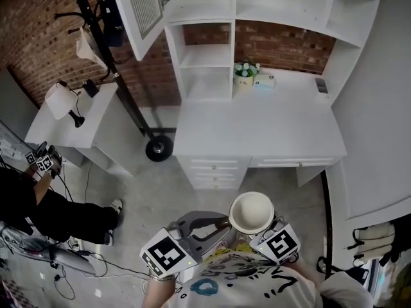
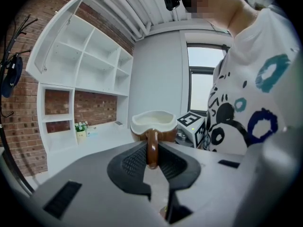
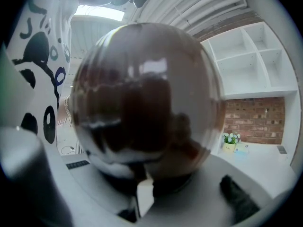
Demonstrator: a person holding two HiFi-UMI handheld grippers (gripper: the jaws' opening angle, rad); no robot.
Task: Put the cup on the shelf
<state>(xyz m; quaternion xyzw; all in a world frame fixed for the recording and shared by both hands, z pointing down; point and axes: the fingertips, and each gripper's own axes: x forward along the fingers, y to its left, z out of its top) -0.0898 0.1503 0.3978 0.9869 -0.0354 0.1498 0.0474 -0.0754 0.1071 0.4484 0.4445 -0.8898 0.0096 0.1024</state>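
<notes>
In the head view the cup (image 1: 252, 212) sits low in the frame at 6 o'clock, cream inside up, carried between the left gripper (image 1: 223, 223) at its 9 o'clock and the right gripper (image 1: 264, 228) at its 4 o'clock. The white worktop (image 1: 257, 120) and the shelf (image 1: 205, 63) lie well apart from it towards 12 o'clock, across open floor. In the left gripper view the jaws are closed on the brown handle (image 2: 152, 148), with the bowl of the cup (image 2: 151, 122) just beyond at 12 o'clock and the shelf (image 2: 80, 65) off at 10 o'clock. In the right gripper view the cup's glossy brown wall (image 3: 142, 98) fills the frame, and the right gripper (image 3: 142, 183) appears clamped on its lower part. I judge that the pickup is done, while the carry to the shelf, the placing and the release are left.
</notes>
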